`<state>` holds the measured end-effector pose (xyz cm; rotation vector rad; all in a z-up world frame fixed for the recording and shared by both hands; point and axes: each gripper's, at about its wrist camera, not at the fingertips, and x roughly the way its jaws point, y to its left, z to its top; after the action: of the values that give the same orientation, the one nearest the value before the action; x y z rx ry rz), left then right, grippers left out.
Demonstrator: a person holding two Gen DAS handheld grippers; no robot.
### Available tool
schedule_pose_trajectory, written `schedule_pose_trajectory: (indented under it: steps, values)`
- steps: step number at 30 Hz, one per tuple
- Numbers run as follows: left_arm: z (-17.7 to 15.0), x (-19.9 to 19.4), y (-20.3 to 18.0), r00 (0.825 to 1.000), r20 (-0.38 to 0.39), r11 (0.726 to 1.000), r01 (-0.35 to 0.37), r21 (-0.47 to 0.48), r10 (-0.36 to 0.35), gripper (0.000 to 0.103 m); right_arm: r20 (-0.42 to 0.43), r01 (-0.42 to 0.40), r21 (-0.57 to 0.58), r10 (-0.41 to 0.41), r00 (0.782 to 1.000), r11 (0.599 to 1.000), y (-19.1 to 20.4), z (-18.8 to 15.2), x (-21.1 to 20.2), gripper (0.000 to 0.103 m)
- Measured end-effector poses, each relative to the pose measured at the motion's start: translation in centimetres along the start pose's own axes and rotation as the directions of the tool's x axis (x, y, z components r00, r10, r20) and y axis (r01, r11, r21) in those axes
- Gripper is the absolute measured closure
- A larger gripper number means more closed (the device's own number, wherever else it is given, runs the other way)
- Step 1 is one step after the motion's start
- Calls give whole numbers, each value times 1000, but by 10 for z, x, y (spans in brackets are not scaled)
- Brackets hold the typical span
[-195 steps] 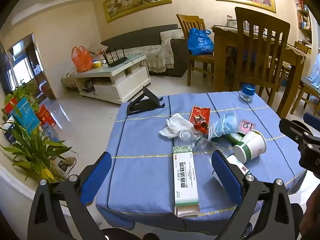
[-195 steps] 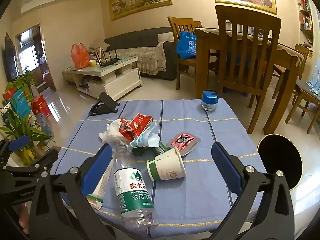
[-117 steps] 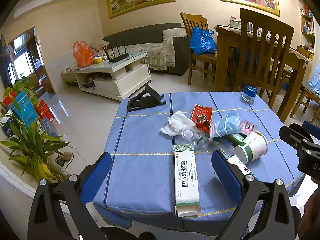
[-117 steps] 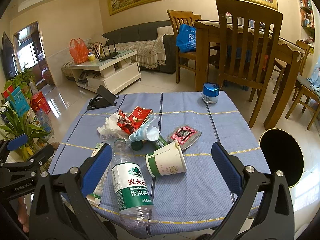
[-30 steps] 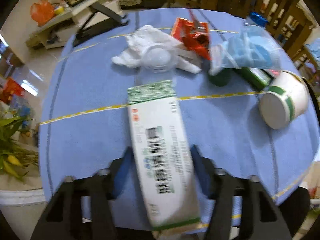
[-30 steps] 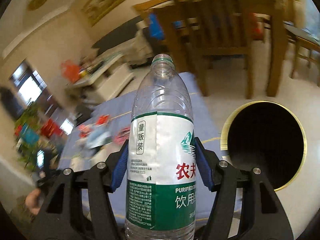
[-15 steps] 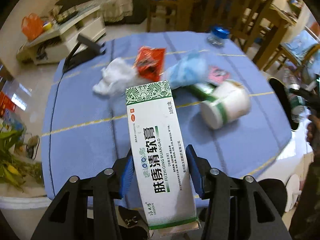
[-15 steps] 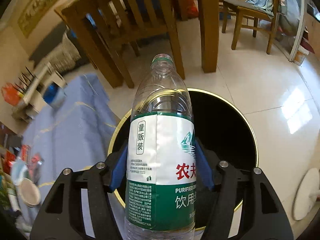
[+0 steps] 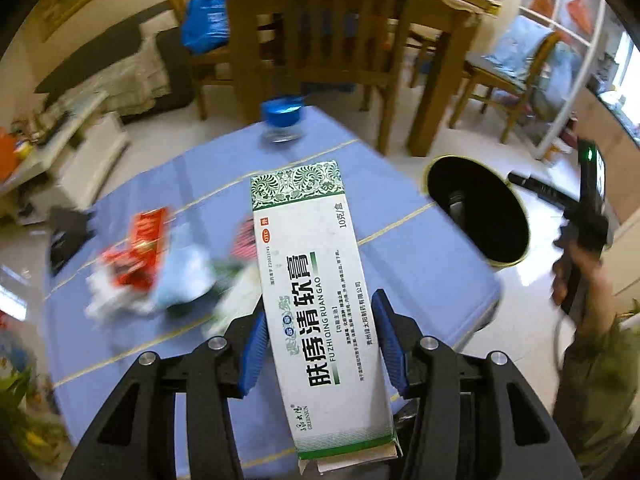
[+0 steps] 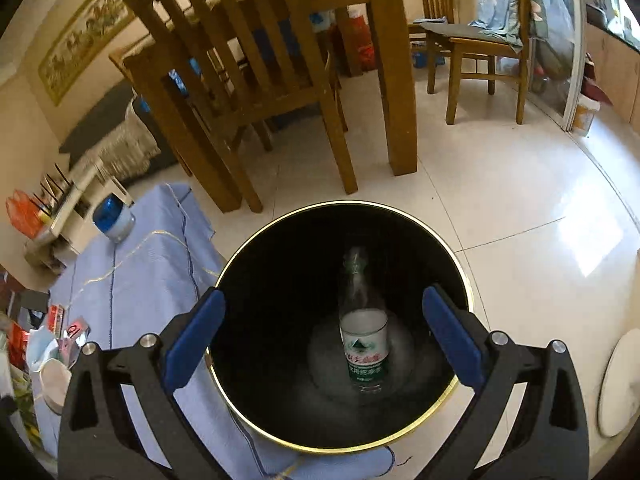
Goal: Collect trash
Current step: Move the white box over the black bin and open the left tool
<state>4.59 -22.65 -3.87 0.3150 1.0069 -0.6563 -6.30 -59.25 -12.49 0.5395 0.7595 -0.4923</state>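
The left gripper (image 9: 320, 344) has its blue fingers (image 9: 254, 354) clenched on a long white and green cardboard box (image 9: 316, 300), held up over the blue cloth surface (image 9: 420, 248); the box could slip, because only its lower part is pinched and it leans; it could also miss the round black bin with a gold rim (image 9: 478, 210), which sits off at two o'clock. The right gripper (image 10: 322, 334) is opening, with nothing between its fingers; the clear plastic bottle with a green label (image 10: 364, 346) is already down inside the bin. More trash lies on the surface at nine o'clock, blurry; the box looks flat, clean and light.
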Motion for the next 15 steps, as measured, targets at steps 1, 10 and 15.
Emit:
schedule_pose_trajectory:
  steps: [1,10,15]
  values:
    - [8,9,-11,1000,-4,1000,25,7,-25,55,4,-6,17,6,1000,1000,-8,-6,-4,6]
    - [56,64,-93,992,-27,988,122,99,-120,55,-20,30,135,-27,999,990,-82,-42,-14,6]
    - [94,93,-148,978,-19,961,208,182,-208,7,-55,33,175,-24,998,984,-101,-53,-2,6]
